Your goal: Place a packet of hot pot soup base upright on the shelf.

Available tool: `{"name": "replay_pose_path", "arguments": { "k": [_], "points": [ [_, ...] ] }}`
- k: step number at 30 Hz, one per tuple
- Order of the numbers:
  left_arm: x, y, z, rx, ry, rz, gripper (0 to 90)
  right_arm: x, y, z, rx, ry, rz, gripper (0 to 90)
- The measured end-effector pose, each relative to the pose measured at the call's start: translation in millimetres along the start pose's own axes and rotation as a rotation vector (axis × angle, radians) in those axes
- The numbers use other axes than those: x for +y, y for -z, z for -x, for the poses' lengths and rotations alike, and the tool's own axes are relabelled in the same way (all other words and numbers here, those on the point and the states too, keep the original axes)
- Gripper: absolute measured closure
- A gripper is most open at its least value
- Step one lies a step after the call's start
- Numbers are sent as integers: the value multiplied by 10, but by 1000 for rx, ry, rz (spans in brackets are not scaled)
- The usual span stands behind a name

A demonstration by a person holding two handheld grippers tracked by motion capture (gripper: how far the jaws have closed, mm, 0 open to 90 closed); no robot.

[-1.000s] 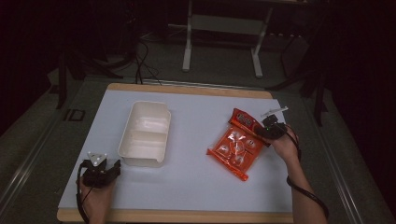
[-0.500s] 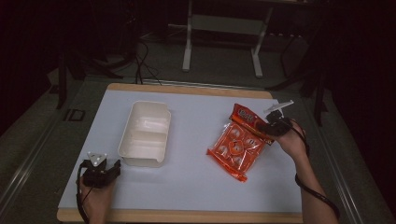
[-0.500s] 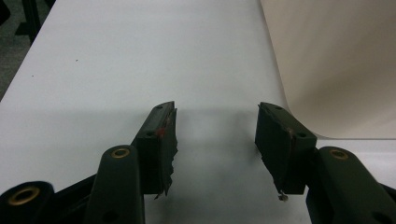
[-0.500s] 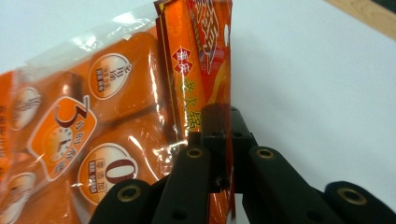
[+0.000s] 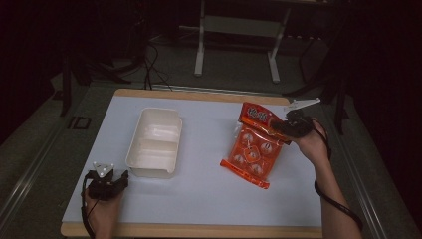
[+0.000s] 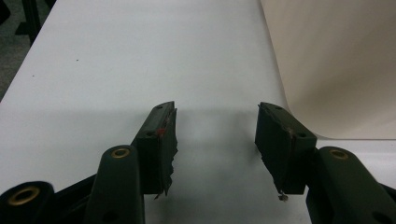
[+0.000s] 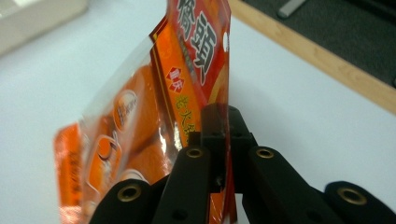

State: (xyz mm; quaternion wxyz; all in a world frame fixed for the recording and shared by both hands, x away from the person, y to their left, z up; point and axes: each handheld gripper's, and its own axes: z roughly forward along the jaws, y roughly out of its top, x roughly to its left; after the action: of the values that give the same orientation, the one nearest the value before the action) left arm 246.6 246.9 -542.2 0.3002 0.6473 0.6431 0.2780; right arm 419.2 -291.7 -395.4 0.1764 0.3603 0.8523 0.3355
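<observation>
Right gripper [image 5: 278, 126] clamped on orange snack bag [image 5: 254, 147], top edge now tipped up off table [image 5: 209, 199] vs second ago, bottom corner dragging. Looks headed toward white tray [image 5: 153, 142] at 9 o'clock. Left gripper [image 5: 121, 179] idle, jaws apart.

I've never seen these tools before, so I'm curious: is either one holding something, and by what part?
The right gripper is shut on the orange snack bag, pinching its top edge beside the printed header. The left gripper is open and holds nothing.
</observation>
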Motion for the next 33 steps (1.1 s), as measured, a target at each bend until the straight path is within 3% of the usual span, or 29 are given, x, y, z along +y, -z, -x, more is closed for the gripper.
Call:
{"name": "replay_pose_path", "arguments": {
  "k": [6, 13, 17, 20, 25, 26, 33],
  "points": [
    [0, 2, -3, 0, 1, 1, 482, 118, 90, -70, 0, 27, 34, 899],
    [0, 1, -3, 0, 2, 1, 482, 193, 202, -87, 1, 27, 89, 899],
    [-1, 0, -1, 1, -1, -1, 482, 209, 236, -112, 40, 42, 82, 899],
    [0, -1, 1, 3, -2, -3, 481, 243, 228, -146, 89, 57, 60, 896],
    [-1, -1, 2, 3, -2, -2, 480, 300, 191, -163, 115, 71, 14, 873],
    [0, -3, 2, 3, -2, -4, 480, 327, 182, -156, 141, 68, -4, 848],
    [0, -2, 2, 2, -2, -4, 480, 417, 184, -205, 175, 108, -55, 804]
  ]
}}
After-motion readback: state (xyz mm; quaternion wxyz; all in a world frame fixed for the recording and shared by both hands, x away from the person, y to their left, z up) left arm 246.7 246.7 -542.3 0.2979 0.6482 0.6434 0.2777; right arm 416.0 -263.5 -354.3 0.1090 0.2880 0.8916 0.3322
